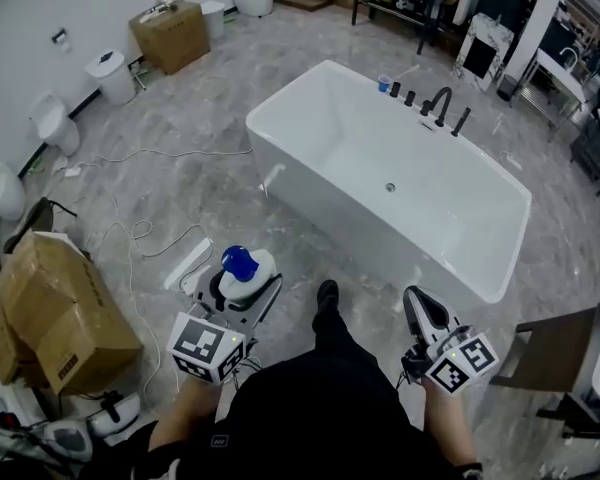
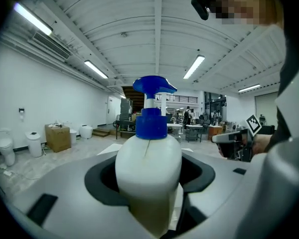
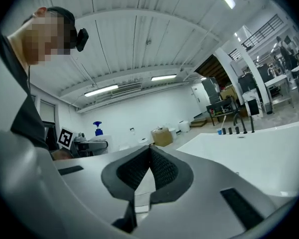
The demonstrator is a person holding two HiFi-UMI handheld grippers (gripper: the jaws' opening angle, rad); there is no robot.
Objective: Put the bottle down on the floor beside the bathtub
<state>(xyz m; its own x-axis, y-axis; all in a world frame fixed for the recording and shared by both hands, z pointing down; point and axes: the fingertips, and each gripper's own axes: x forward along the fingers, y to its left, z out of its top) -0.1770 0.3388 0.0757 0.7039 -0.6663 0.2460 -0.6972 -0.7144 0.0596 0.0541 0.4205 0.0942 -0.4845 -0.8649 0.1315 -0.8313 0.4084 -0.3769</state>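
Observation:
A white bottle (image 1: 246,276) with a blue pump top (image 1: 237,261) stands upright between the jaws of my left gripper (image 1: 242,286), which is shut on its body. In the left gripper view the bottle (image 2: 148,171) fills the middle, with the pump head (image 2: 153,86) above it. My right gripper (image 1: 420,313) is shut with nothing in it, its dark pads (image 3: 162,169) pressed together. From that view the bottle (image 3: 97,128) shows far off at the left. The white bathtub (image 1: 280,123) stands ahead on the marble floor.
Black taps (image 1: 439,104) and a blue cup (image 1: 384,83) sit on the tub's far rim. Cardboard boxes (image 1: 50,303) lie at the left, with cables (image 1: 130,238) on the floor. A wooden chair (image 1: 560,353) is at the right. My shoe (image 1: 326,294) is near the tub.

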